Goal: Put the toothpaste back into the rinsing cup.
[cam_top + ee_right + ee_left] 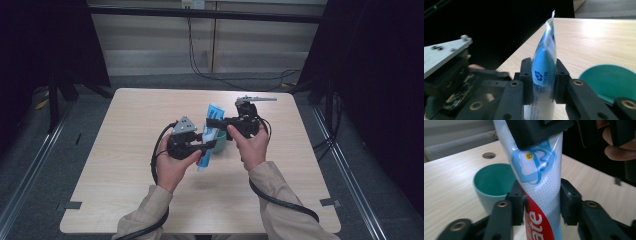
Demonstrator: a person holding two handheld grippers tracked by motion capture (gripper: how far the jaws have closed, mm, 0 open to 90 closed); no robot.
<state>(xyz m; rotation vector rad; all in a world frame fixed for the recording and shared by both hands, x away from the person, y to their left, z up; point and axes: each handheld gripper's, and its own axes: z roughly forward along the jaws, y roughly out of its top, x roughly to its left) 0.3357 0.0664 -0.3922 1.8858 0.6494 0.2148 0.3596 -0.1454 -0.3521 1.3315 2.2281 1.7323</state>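
Right tongs (543, 82) pinch toothpaste tube (544, 67); left tongs (543, 202) loosely straddle it

The toothpaste tube (209, 135) stands tilted over the middle of the table (125, 165) — the left gripper (205, 146) at its lower part, the right gripper (214, 123) higher up. The cup (220, 142) sits just behind the tube, on the table.

Pale wood table (125, 165); black cables (235, 75) on grey floor beyond.
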